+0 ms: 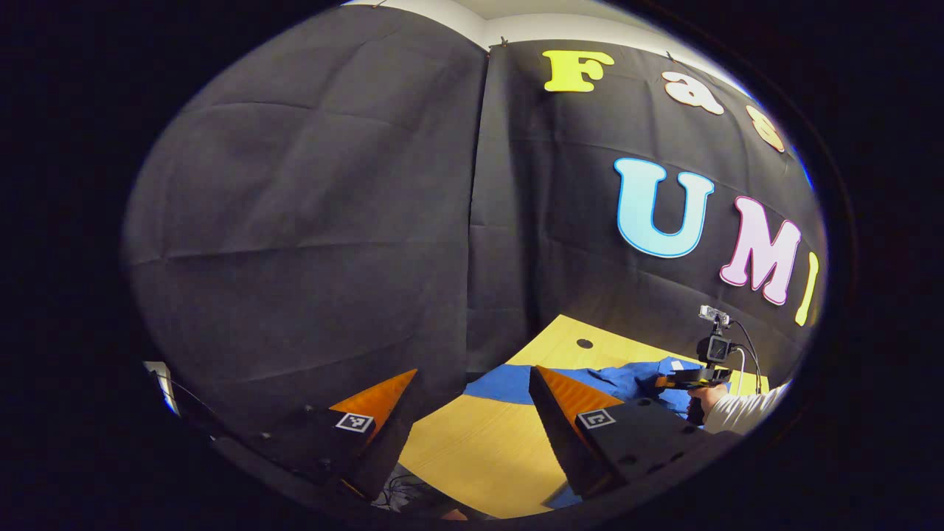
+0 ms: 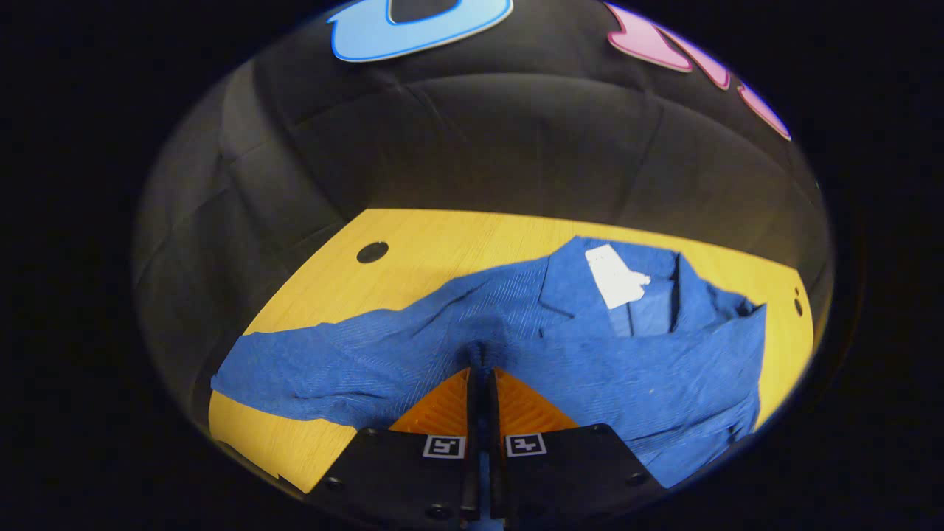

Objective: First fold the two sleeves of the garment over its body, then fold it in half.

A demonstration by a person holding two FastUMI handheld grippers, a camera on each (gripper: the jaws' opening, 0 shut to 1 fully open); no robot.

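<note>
a light wooden table (image 2: 457, 243) stands against the booth's black cloth wall (image 1: 310, 221), which hangs in creased panels meeting at a seam. a round dark hole (image 2: 372, 252) sits near the table's far left corner, and two smaller dark holes (image 2: 798, 304) near its right edge. in the left gripper view, dark cables (image 1: 394, 490) lie below the table's near edge.

No text can be read: the white tag (image 2: 614, 276) at the blue garment's (image 2: 516, 346) collar looks blank, and the fingers' (image 2: 442, 413) square markers carry only patterns.
</note>
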